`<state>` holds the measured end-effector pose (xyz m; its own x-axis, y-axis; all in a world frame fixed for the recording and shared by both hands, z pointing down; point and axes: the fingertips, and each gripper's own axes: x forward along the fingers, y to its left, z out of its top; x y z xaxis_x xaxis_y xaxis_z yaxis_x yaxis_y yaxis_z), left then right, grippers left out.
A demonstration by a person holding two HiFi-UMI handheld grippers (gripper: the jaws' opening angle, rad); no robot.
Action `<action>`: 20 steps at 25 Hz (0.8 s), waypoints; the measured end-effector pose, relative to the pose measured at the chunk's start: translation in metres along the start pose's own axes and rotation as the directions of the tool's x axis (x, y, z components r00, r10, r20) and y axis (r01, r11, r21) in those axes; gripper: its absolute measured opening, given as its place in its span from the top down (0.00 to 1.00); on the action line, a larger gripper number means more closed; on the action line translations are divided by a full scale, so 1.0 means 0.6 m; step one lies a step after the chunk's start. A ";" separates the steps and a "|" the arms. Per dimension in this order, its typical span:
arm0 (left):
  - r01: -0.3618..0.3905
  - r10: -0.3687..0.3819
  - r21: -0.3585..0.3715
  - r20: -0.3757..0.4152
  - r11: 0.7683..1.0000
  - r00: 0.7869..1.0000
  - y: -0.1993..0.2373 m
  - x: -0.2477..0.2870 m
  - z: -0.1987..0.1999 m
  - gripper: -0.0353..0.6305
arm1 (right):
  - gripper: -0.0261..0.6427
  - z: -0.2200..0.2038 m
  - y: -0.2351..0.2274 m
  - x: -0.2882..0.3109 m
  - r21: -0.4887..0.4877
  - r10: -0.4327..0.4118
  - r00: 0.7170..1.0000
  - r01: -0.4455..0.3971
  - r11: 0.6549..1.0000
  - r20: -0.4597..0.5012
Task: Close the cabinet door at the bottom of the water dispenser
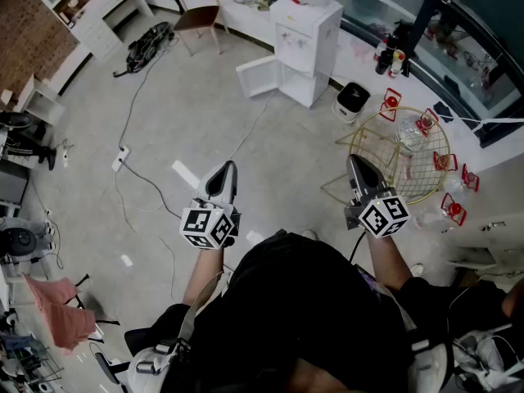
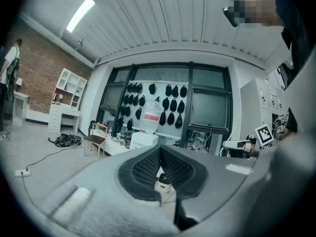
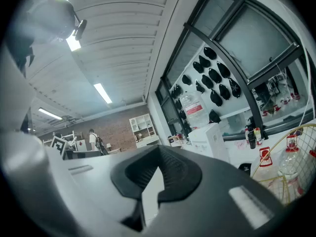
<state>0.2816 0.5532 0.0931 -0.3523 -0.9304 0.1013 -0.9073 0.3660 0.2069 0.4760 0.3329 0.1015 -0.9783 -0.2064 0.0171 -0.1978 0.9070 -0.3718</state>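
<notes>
We hold both grippers above the floor [image 1: 205,121], well apart from the water dispenser [image 1: 307,43]. Left gripper [image 1: 227,170] and right gripper [image 1: 354,164]: fingers pressed together, nothing held. Cabinet door [image 1: 260,75] at the dispenser's base stands swung open to its left.

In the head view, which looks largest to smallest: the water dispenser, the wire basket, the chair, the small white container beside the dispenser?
1-2. wire basket, water dispenser: similar, and the basket is nearer, so unranked.
3. chair.
4. small white container.
</notes>
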 end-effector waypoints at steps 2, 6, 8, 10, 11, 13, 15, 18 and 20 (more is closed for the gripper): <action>0.006 -0.006 0.005 -0.001 1.000 1.000 -0.009 0.005 -0.002 0.95 | 0.95 0.001 -0.002 -0.001 -0.007 0.008 1.000 -0.008 1.000 0.001; 0.015 -0.015 0.013 -0.006 1.000 1.000 -0.030 0.019 -0.007 0.95 | 0.95 0.000 -0.011 -0.008 -0.017 0.014 1.000 -0.015 1.000 -0.002; 0.017 -0.017 0.015 -0.008 1.000 1.000 -0.039 0.026 -0.009 0.95 | 0.95 0.000 -0.021 -0.011 -0.015 0.011 1.000 -0.011 1.000 -0.005; 0.019 -0.019 0.012 -0.008 1.000 1.000 -0.045 0.031 -0.011 0.95 | 0.95 0.002 -0.031 -0.012 -0.013 0.008 1.000 -0.008 1.000 -0.007; 0.019 -0.019 0.010 -0.009 1.000 1.000 -0.047 0.032 -0.012 0.95 | 0.95 0.003 -0.034 -0.012 -0.013 0.007 1.000 -0.007 1.000 -0.006; 0.018 -0.018 0.007 -0.011 1.000 1.000 -0.050 0.035 -0.013 0.95 | 0.95 0.004 -0.039 -0.011 -0.011 0.008 1.000 -0.008 1.000 -0.007; 0.023 -0.023 0.006 -0.011 1.000 1.000 -0.053 0.038 -0.015 0.95 | 0.95 0.004 -0.044 -0.010 -0.004 0.012 1.000 -0.012 1.000 -0.008; 0.042 -0.042 0.004 -0.004 0.999 0.999 -0.063 0.045 -0.015 0.94 | 0.95 0.010 -0.049 -0.014 -0.003 0.023 1.000 -0.023 1.000 0.014; 0.046 -0.046 0.008 0.004 0.999 0.999 -0.070 0.051 -0.014 0.94 | 0.94 0.018 -0.050 -0.021 -0.039 0.024 0.999 -0.022 0.999 0.035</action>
<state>0.3109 0.5096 0.0954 -0.3112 -0.9463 0.0873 -0.9243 0.3227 0.2037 0.4951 0.3046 0.1024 -0.9800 -0.1977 -0.0243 -0.1783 0.9250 -0.3355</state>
